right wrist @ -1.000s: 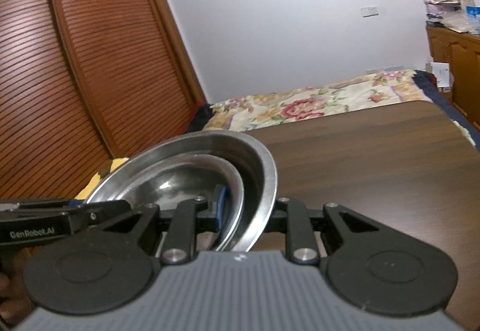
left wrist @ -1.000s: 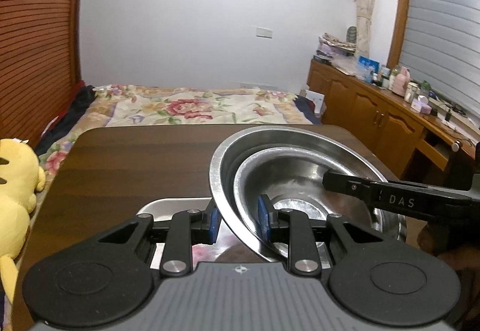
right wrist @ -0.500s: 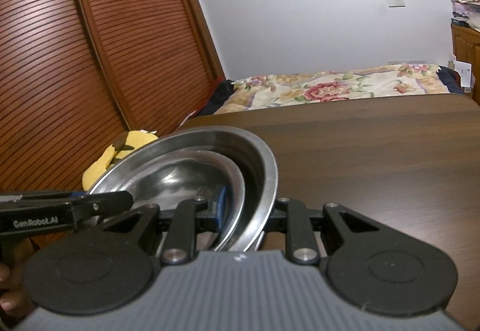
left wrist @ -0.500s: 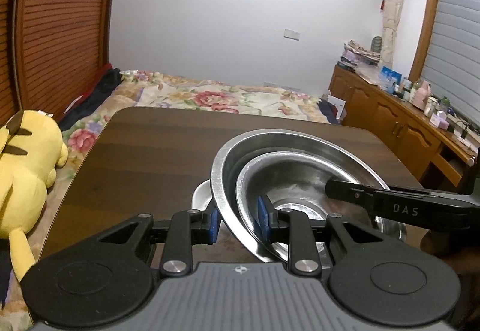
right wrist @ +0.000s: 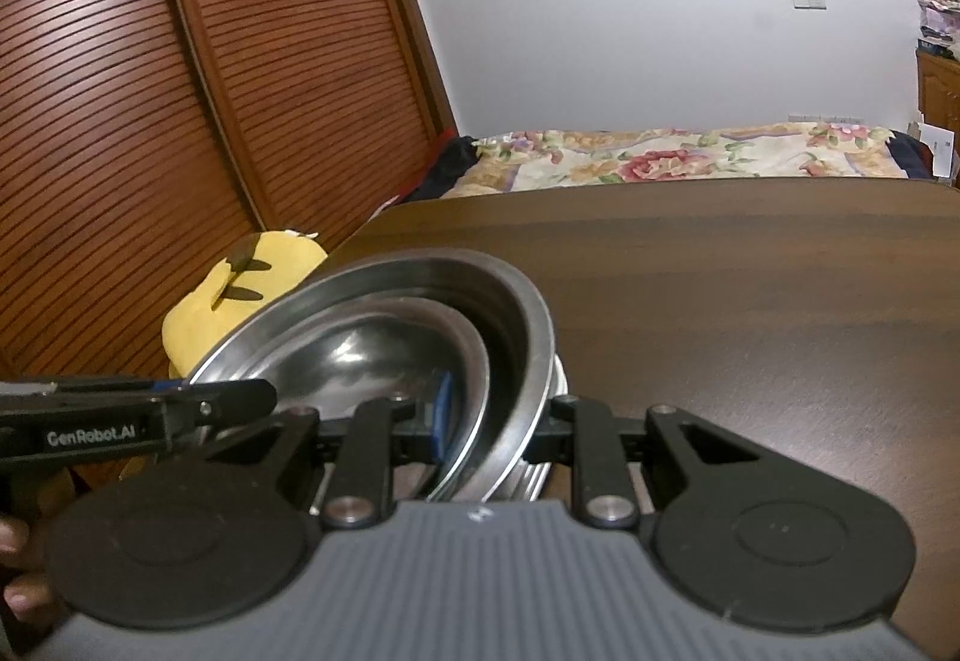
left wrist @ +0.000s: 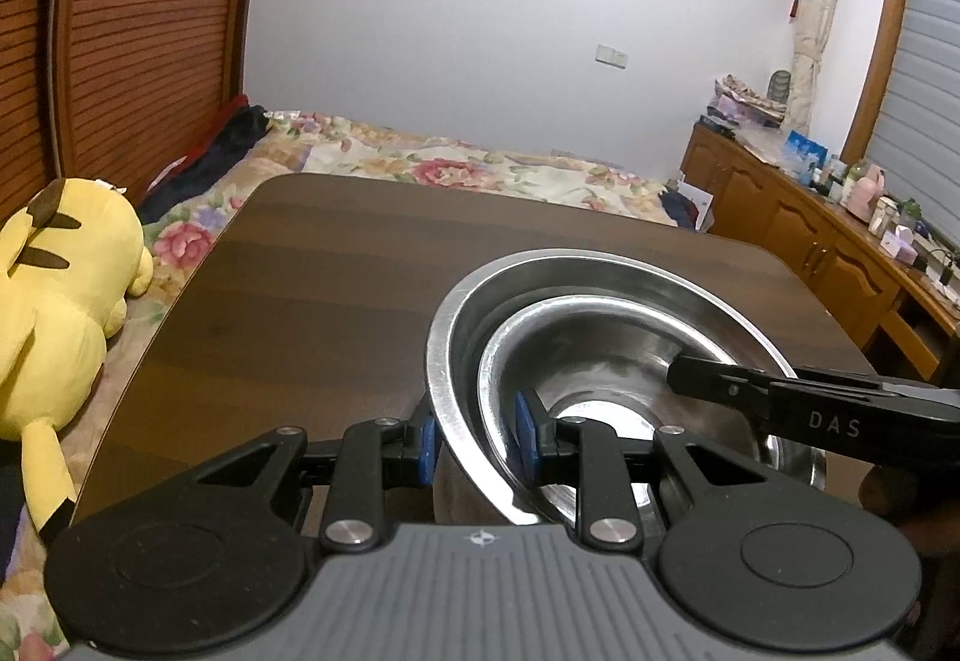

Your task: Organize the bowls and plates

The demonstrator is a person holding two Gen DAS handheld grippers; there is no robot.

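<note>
Two steel bowls sit nested, a wide outer bowl (left wrist: 600, 274) with a smaller inner bowl (left wrist: 606, 349) inside it. They hang tilted just above the dark wooden table (left wrist: 330, 271). My left gripper (left wrist: 474, 445) is shut on their left rims, one blue pad outside and one inside. My right gripper (right wrist: 498, 421) is shut on the opposite rims of the outer bowl (right wrist: 528, 325) and inner bowl (right wrist: 360, 355). Each gripper's black fingers show in the other view: the right gripper (left wrist: 690, 376), the left gripper (right wrist: 240, 400). Stacked steel rims (right wrist: 537, 475) peek out under the bowls.
A yellow plush toy (left wrist: 54, 289) lies off the table's left edge on a floral bed (left wrist: 450, 169). Slatted wooden doors (right wrist: 150, 91) stand behind it. A wooden cabinet (left wrist: 810, 241) with small items lines the right wall. A hand's fingers (right wrist: 15, 595) show at lower left.
Both grippers kept their hold while the nested bowls travelled over the table. The steel piece seen below the bowls on the left is now hidden under them in the left wrist view.
</note>
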